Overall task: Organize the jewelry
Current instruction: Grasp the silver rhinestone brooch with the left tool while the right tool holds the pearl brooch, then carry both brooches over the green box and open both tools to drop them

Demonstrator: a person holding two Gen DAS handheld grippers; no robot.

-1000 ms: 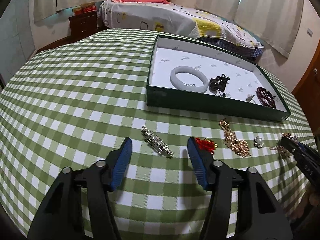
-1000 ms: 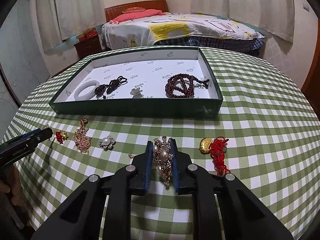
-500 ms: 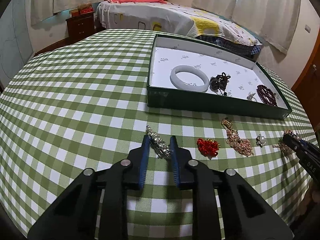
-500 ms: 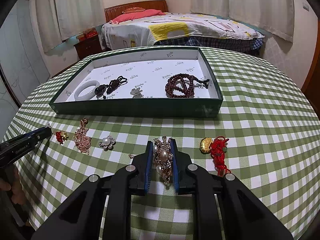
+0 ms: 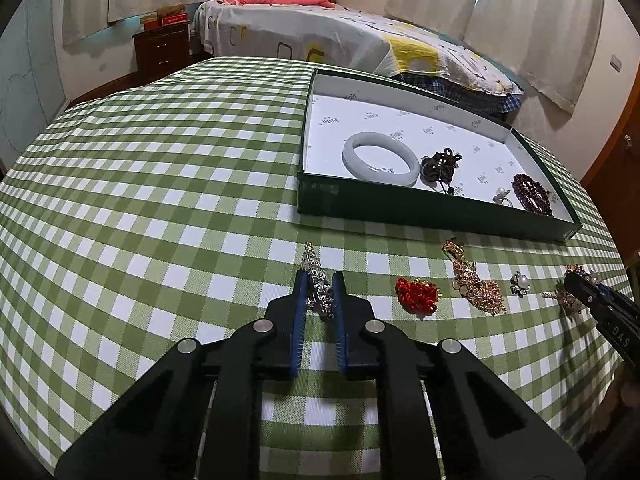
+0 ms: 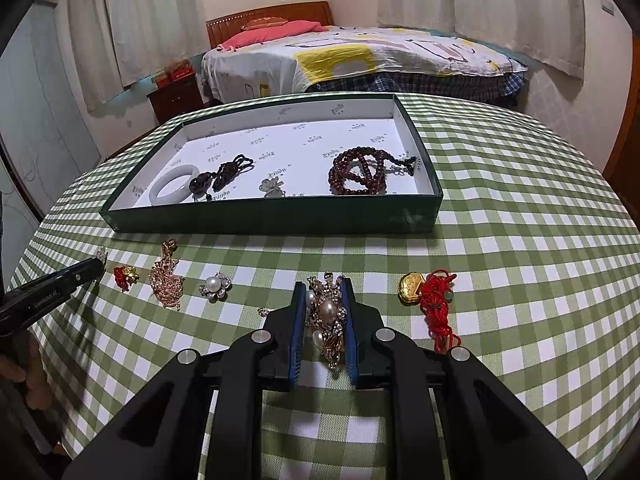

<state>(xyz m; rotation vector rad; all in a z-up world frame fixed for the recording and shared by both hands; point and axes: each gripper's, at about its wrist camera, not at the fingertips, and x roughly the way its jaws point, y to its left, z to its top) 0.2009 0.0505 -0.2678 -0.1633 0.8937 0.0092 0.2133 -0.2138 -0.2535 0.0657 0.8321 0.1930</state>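
A made bed point(image 6: 360, 56) stands beside a dark wooden nightstand point(image 5: 162, 46) behind.

tiny bit point(image 6: 263, 311) by brooch point(image 6: 326, 316), unclear

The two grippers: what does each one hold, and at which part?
The left gripper pinches the silver rhinestone brooch at its near end. The right gripper clamps the gold pearl brooch across its middle.

Low centre of frame: black two-finger right gripper point(image 6: 323, 300) with blue pads, clamped on gold pearl-studded brooch point(image 6: 328, 316). Right of it, gold ingot charm with red cord point(image 6: 430, 298). Upper centre: dark green shallow tray point(image 6: 272, 216) holding white jade bangle point(image 6: 173, 184) and dark red bead bracelet point(image 6: 362, 171).
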